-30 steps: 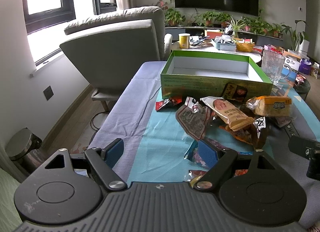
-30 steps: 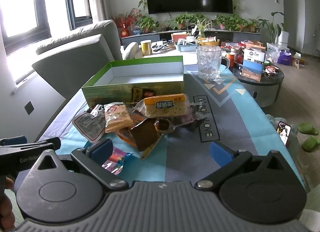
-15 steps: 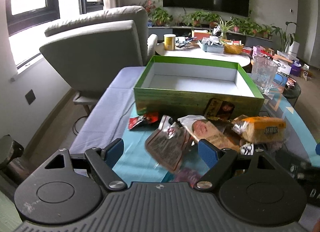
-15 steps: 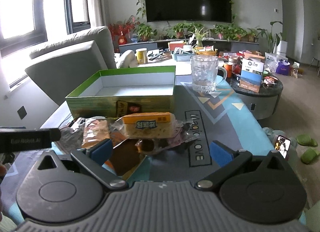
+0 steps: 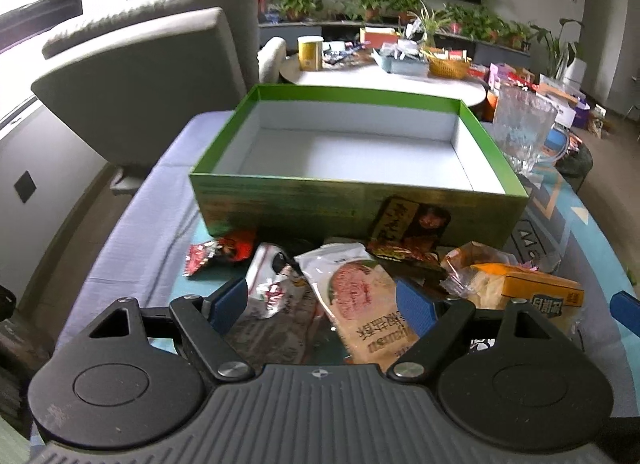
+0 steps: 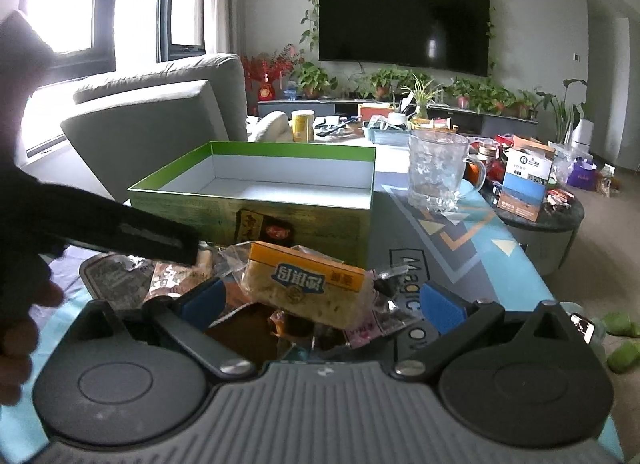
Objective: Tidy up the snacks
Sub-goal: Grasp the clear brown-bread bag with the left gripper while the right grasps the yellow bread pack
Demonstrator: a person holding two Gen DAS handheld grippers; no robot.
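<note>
Nothing is sorted yet: the green box (image 5: 356, 200) is empty, and every snack lies on the desk (image 5: 132, 256) just in front of it. Your left gripper (image 5: 320, 302) and right gripper (image 6: 324, 300) have jaws apart, holding nothing. The yellow-labelled cake pack (image 6: 304, 284) is crinkly and soft.

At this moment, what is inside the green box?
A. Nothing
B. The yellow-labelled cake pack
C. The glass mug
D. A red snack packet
A: the green box shows only its bare white floor in both views; the snack packs lie on the table in front of it and the glass mug stands beside it.
</note>
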